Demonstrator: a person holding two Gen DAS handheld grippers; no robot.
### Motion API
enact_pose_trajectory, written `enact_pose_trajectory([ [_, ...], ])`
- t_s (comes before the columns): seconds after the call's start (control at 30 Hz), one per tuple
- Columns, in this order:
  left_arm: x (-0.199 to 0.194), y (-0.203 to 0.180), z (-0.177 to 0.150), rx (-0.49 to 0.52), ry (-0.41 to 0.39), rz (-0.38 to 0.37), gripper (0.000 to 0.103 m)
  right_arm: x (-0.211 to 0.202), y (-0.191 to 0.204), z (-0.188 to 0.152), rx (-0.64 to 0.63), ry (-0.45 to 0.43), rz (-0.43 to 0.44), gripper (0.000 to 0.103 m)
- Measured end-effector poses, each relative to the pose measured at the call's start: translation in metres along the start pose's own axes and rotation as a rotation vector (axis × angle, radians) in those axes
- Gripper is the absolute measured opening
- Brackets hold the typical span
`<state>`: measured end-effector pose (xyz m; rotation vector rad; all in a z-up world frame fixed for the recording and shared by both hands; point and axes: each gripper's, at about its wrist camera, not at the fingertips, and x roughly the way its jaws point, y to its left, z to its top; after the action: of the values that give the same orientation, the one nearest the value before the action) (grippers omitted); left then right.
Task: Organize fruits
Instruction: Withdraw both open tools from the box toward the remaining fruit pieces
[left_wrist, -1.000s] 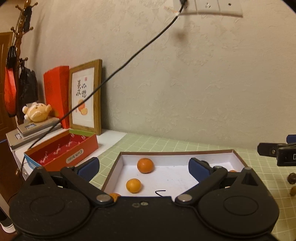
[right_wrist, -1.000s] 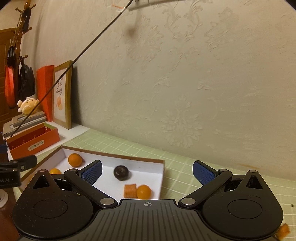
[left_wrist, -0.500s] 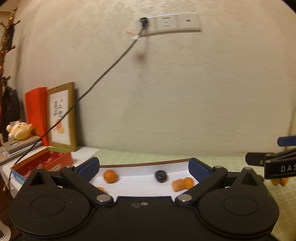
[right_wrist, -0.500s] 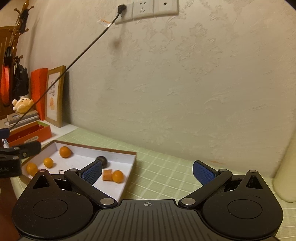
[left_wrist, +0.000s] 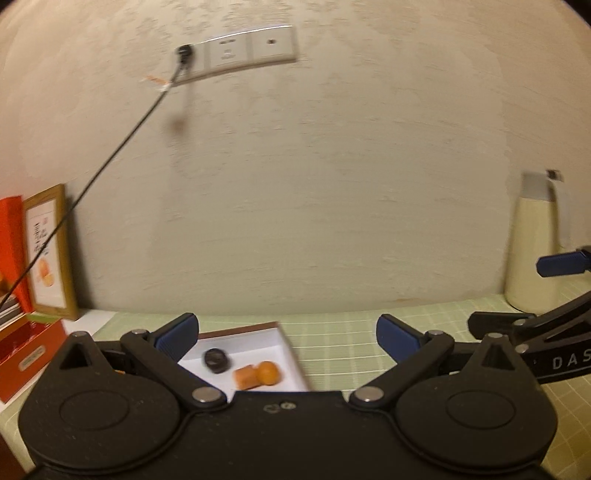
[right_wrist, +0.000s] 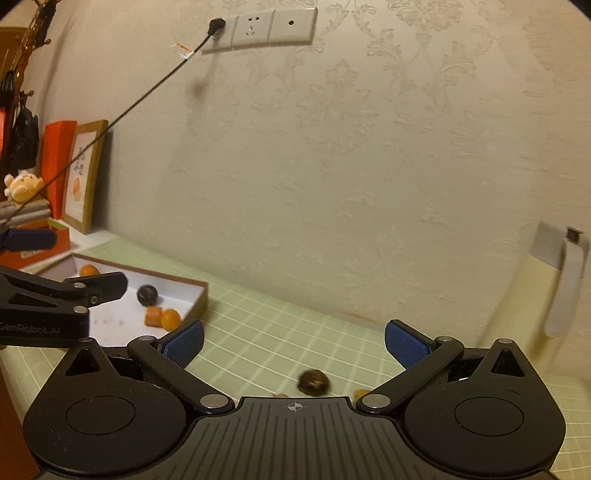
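A shallow white tray (left_wrist: 258, 334) (right_wrist: 192, 301) with a brown rim lies on the green checked cloth. Inside it sit a dark round fruit (left_wrist: 217, 360) (right_wrist: 147, 294), an orange chunk (left_wrist: 244, 376) (right_wrist: 152, 316) and a small orange fruit (left_wrist: 269, 372) (right_wrist: 170, 319); another orange fruit (right_wrist: 88, 270) lies further back. My left gripper (left_wrist: 287, 332) hangs open above the tray's right end, empty. My right gripper (right_wrist: 294, 341) is open and empty over the cloth. A dark brown fruit (right_wrist: 313, 382) lies loose just ahead of its body, with small orange bits (right_wrist: 361, 393) beside it.
A cream thermos jug (left_wrist: 535, 247) (right_wrist: 546, 295) stands at the right by the wall. At the left are a framed picture (left_wrist: 48, 254) (right_wrist: 85, 177), red boxes (left_wrist: 26, 354) and a plush toy (right_wrist: 20, 184). A black cable (right_wrist: 147, 96) runs from the wall socket (right_wrist: 258, 27).
Both views have swung to the right and tilted up: the tray slid to the left, the wall socket and the jug came into view. A loose dark fruit now shows before the right gripper.
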<state>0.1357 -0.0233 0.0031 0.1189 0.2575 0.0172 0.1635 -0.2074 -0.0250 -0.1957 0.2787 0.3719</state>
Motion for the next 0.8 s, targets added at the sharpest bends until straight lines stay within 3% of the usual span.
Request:
enact_pose_trajectory([
  [0.27,0.008,-0.036,-0.006,0.039,0.028,-0.076,0.097,-0.009,-0.026,-0.014,0.019,0.028,-0.04,0.103],
  [0.8,0.039,-0.069,-0.02,0.06,0.098,-0.14,0.092,0.007,-0.071,-0.037,0.08,0.126,-0.14,0.103],
])
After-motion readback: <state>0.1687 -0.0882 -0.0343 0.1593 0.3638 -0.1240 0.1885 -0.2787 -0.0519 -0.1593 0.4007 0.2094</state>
